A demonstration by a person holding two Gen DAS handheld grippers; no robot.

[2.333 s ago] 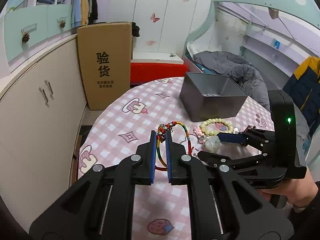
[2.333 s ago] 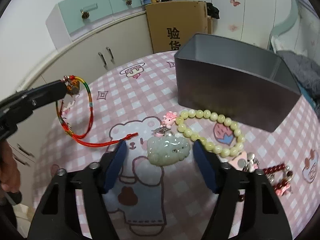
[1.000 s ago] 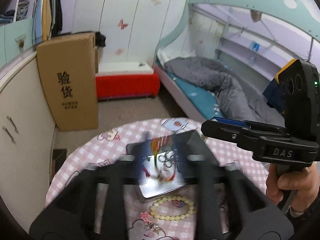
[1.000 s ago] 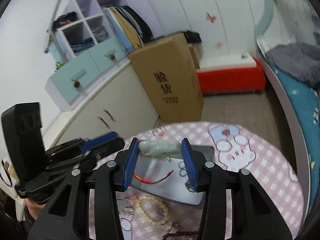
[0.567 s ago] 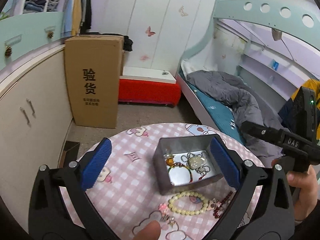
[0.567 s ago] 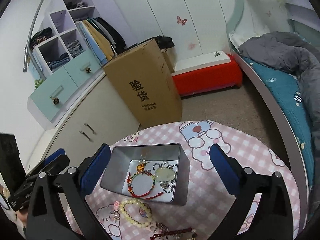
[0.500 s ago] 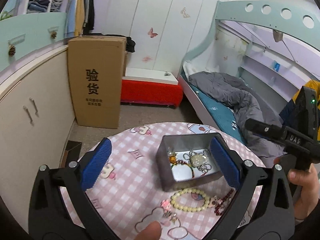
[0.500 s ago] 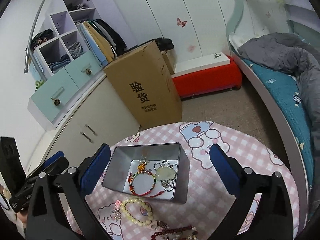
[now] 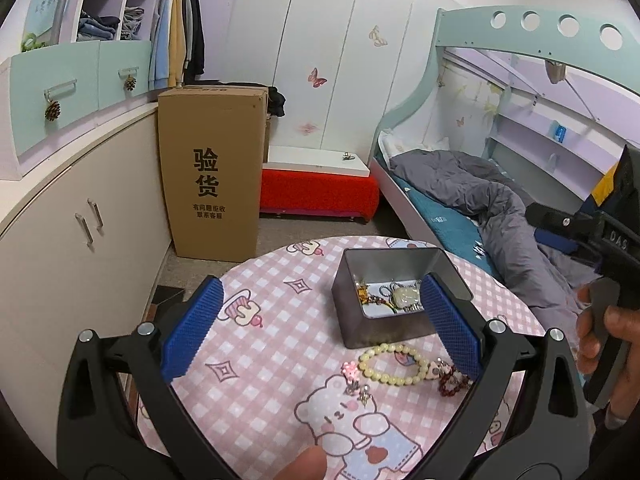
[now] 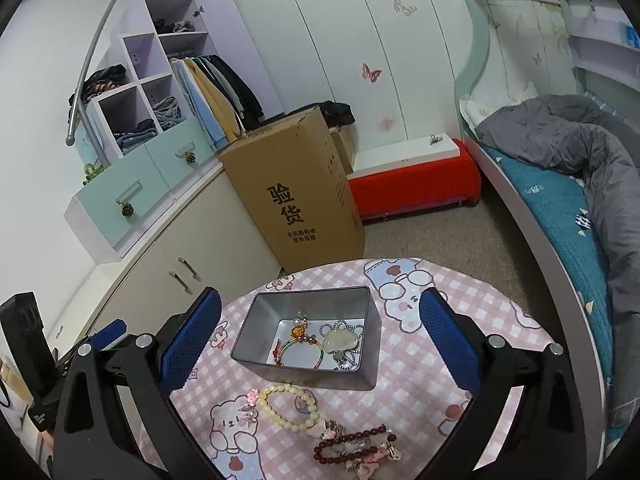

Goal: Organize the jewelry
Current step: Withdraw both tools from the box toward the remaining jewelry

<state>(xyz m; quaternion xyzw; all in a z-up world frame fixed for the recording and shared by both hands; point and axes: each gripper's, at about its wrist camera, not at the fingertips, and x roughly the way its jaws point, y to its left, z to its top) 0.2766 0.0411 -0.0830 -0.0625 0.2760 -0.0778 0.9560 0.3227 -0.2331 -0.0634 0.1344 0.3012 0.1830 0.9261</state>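
Now both hand-held grippers, left & right, gape empty; only right view shows rainbow cord bracelet w/ jade pendant inside tin, dropped since earlier.

One metal tin, two bead bracelets on the table, one cardboard box.

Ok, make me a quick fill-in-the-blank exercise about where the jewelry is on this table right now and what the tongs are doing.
1. The pale green pendant lies inside the ____ tin.
2. The cream bead bracelet lies on the ____, outside the tin.
3. Both the left tongs and the right tongs are ____ and hold nothing.
4. The dark red bead bracelet lies ____ the tin.

Missing words: metal; tablecloth; open; outside
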